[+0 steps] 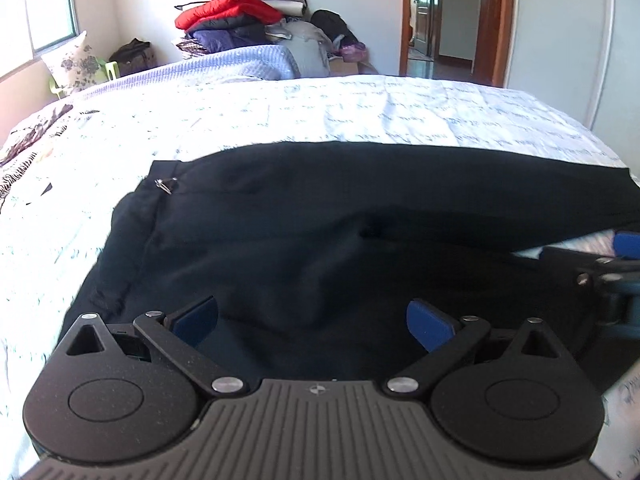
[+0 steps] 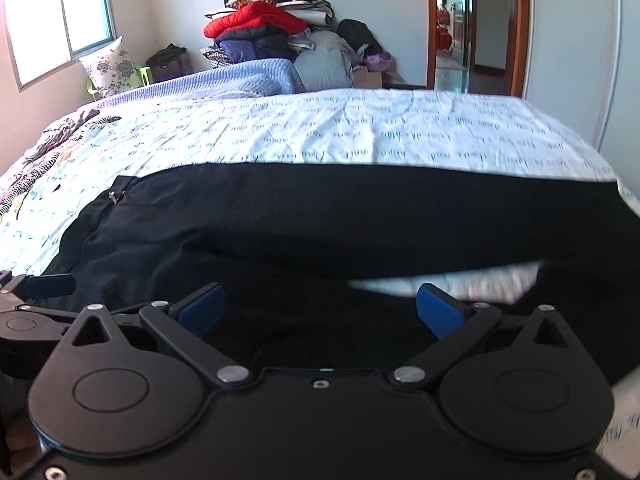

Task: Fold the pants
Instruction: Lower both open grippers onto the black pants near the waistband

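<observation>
Black pants [image 1: 304,216] lie spread across the white printed bedsheet [image 1: 280,112], waistband with a metal clasp [image 1: 164,185] to the left, legs running off to the right. My left gripper [image 1: 314,322] hovers open just above the near part of the seat, nothing between its blue pads [image 1: 430,326]. In the right wrist view the same pants [image 2: 340,216] fill the middle, a strip of sheet showing between the two legs. My right gripper [image 2: 320,312] is open over the near leg. Each gripper shows at the edge of the other's view.
The bedsheet [image 2: 360,132] stretches far behind the pants. A blue quilt [image 2: 240,80] and a pile of folded clothes and jackets [image 2: 260,28] stand at the back. A floral pillow [image 2: 108,66] leans by the window at left; an open doorway [image 2: 472,28] is at the right.
</observation>
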The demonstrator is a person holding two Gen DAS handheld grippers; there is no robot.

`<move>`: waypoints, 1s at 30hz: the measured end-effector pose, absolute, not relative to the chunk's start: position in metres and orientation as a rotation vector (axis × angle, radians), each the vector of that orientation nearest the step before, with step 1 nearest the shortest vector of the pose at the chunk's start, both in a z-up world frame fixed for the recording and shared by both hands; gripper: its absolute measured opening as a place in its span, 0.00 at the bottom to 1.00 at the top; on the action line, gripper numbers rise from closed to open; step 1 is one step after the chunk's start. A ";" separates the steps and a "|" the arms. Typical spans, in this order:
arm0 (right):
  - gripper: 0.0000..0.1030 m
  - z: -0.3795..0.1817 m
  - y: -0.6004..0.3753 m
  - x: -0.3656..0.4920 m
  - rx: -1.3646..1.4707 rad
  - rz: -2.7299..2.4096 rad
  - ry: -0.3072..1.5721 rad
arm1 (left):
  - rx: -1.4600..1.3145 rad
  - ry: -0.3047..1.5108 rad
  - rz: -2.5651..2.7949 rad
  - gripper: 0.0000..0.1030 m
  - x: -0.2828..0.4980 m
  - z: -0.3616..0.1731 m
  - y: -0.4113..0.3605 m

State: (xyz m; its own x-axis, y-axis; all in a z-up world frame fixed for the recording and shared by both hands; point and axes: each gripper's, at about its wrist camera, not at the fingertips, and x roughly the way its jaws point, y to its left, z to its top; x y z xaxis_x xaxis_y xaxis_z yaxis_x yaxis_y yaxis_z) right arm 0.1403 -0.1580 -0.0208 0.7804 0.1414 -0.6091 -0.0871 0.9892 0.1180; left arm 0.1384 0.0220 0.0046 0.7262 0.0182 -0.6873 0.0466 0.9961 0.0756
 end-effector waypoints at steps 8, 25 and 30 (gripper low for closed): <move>1.00 -0.017 -0.156 0.161 0.041 0.132 0.657 | 0.073 0.766 -0.002 0.99 0.162 0.003 0.044; 1.00 -0.023 -0.141 0.174 0.048 0.150 0.673 | 0.051 0.785 -0.020 0.99 0.171 -0.005 0.050; 1.00 -0.022 -0.140 0.174 0.048 0.150 0.671 | 0.051 0.786 -0.026 0.99 0.174 -0.007 0.051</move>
State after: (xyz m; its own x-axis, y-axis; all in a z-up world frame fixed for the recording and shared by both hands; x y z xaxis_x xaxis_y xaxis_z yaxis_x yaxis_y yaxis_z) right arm 0.1742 -0.1400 -0.0221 0.7731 0.1535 -0.6155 -0.1226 0.9881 0.0924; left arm 0.1740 0.0507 -0.0070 0.7066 -0.0041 -0.7076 0.0420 0.9985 0.0362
